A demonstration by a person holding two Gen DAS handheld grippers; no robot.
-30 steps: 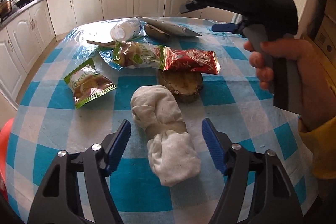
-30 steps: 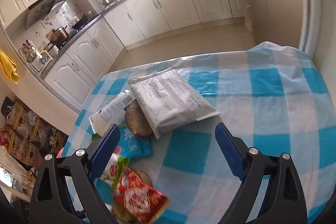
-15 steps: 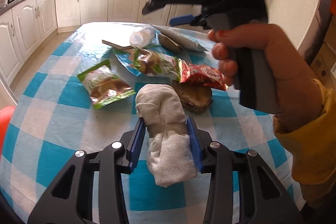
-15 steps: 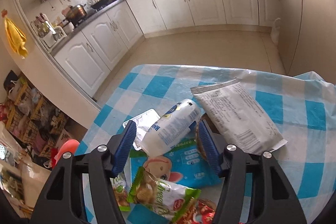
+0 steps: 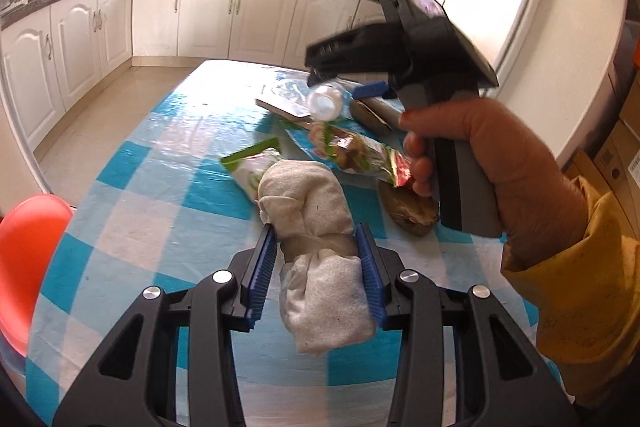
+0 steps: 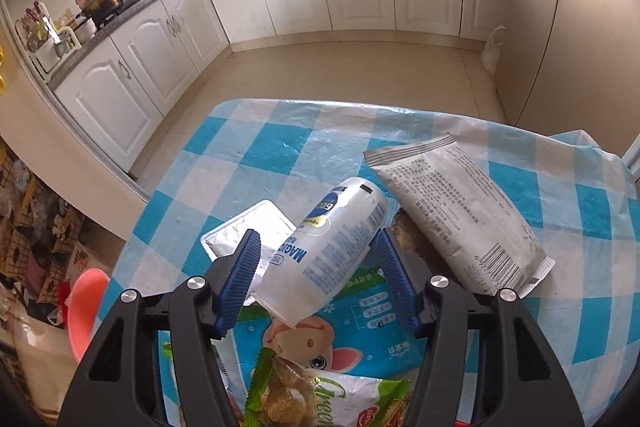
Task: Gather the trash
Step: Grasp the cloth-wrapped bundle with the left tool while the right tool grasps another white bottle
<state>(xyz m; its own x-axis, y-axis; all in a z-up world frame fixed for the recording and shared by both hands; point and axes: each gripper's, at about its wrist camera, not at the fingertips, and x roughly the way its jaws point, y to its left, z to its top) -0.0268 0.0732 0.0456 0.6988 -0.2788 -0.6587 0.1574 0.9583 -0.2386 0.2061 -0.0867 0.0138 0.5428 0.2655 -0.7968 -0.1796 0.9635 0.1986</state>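
The desk (image 5: 168, 187) with its blue checked cover is the biggest thing, and trash lies on it. The left gripper (image 5: 318, 267) has its fingers squeezed on the white cloth bundle (image 5: 316, 239), probably to carry it off. Past the bundle, the right gripper (image 6: 318, 269) fingers pinch the white bottle (image 6: 332, 247).
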